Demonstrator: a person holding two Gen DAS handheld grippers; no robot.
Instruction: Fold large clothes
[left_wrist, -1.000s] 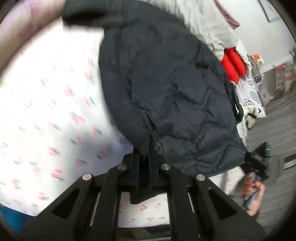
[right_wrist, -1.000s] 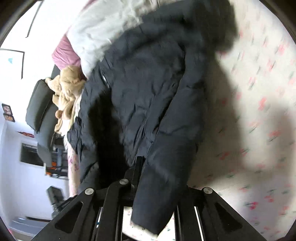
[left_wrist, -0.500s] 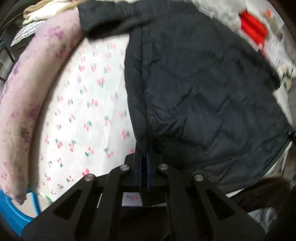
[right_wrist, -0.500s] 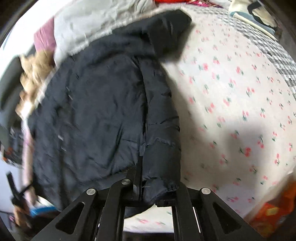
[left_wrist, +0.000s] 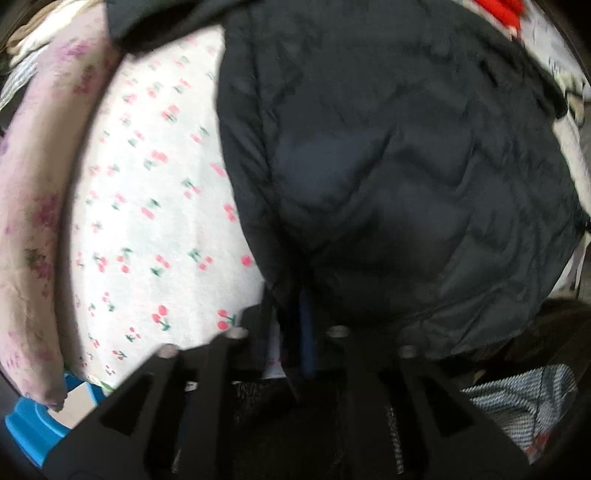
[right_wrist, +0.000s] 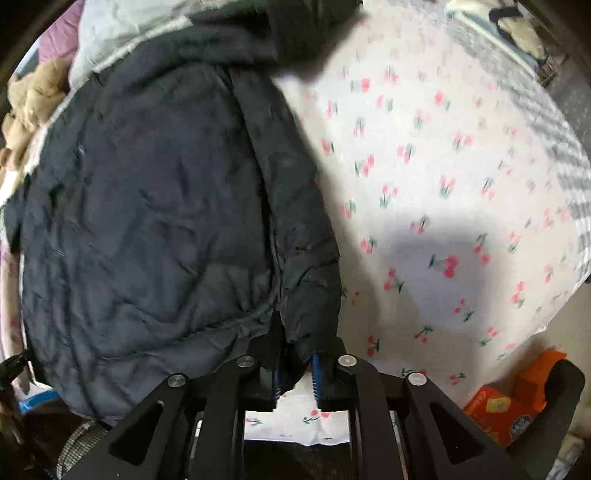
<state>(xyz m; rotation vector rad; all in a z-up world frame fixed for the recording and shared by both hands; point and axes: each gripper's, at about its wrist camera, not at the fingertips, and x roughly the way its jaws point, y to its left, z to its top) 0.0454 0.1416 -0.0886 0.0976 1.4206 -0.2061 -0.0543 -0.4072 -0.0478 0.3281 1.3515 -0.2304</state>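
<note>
A dark navy puffer jacket (left_wrist: 388, 166) lies spread on the bed's white cherry-print sheet (left_wrist: 155, 206). My left gripper (left_wrist: 286, 314) points down at the jacket's near hem. Its jaws are opening, and a fold of the hem still lies between them without being pinched. In the right wrist view the jacket (right_wrist: 147, 206) fills the left half, with a sleeve (right_wrist: 306, 258) along its right edge. The jaws of my right gripper (right_wrist: 295, 354) are opening too. The sleeve's cuff hangs between its blue pads (right_wrist: 316, 373), and sheet shows through the gap.
A pink floral bolster (left_wrist: 33, 221) runs along the sheet's left side, above a blue object (left_wrist: 37, 424). A pale grey blanket (right_wrist: 122, 33) and a tan plush toy (right_wrist: 29, 99) lie beyond the jacket. An orange box (right_wrist: 506, 410) sits off the bed's corner.
The jacket, held up a second ago, now lies flat on the sheet. Both grippers tilted down toward the bed, and their jaws have parted from the fabric.
</note>
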